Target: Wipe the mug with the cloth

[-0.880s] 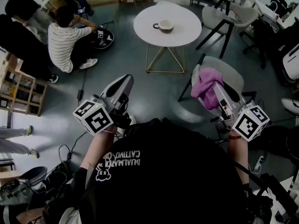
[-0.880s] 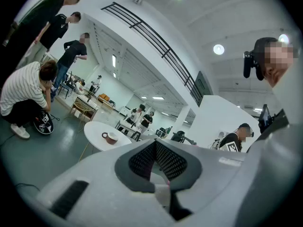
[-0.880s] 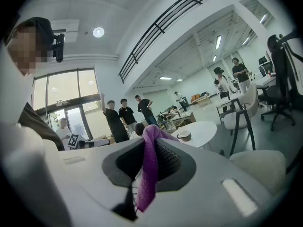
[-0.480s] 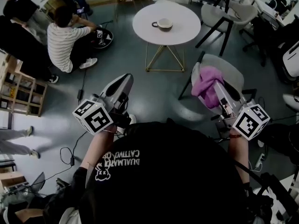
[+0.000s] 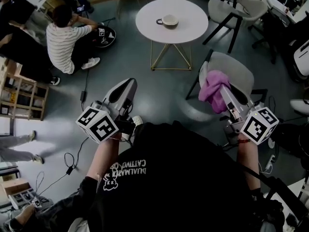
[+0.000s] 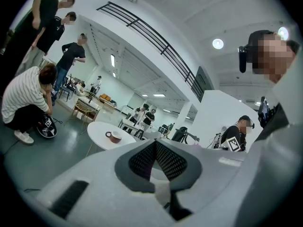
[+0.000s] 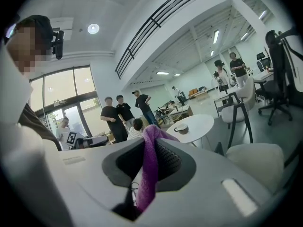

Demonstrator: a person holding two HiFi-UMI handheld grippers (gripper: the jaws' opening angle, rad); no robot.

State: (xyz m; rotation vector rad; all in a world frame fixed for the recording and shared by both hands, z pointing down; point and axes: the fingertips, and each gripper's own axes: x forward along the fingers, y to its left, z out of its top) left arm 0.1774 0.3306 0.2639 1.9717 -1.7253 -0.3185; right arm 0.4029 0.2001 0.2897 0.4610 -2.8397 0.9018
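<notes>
Plainly far off, the round white table [image 5: 193, 28] stands at centre. Near left, the left gripper [image 6: 155, 150] is closed on nothing. Near right, the right gripper [image 7: 152, 157] pinches the purple cloth [image 5: 212, 87], which looks soft, light and limp. On the table sits the mug [image 5: 169, 21], probably hard, slick and breakable, best steadied at its handle or rim.

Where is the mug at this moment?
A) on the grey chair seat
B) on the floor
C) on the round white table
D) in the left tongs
C: the mug stands on the round white table; the right tongs pinch only the purple cloth.
</notes>
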